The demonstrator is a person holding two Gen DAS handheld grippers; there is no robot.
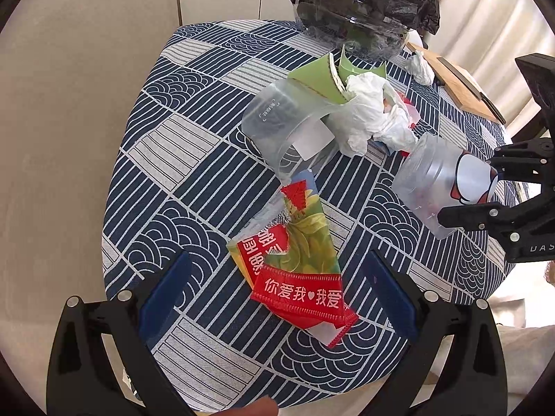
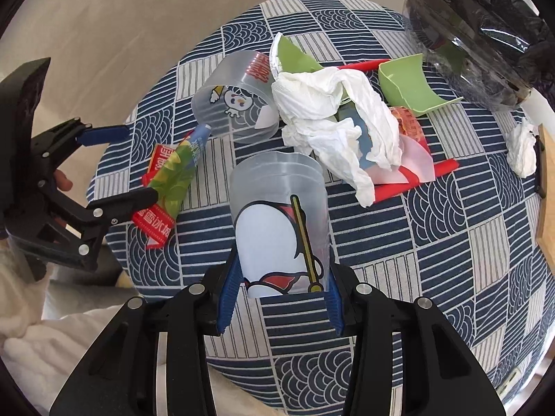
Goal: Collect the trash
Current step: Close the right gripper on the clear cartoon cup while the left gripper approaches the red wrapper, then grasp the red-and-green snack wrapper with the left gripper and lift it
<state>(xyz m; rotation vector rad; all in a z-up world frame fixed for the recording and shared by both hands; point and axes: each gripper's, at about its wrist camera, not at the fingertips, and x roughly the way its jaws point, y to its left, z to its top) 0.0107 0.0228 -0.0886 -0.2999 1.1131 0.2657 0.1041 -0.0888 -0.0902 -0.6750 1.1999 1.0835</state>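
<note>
Red wrapper, white Chinese lettering

The left tool points steeply down, its blue pads spread wide with nothing pressed between them. The right tool also points steeply down, its pads clamped on what they hold.
</note>
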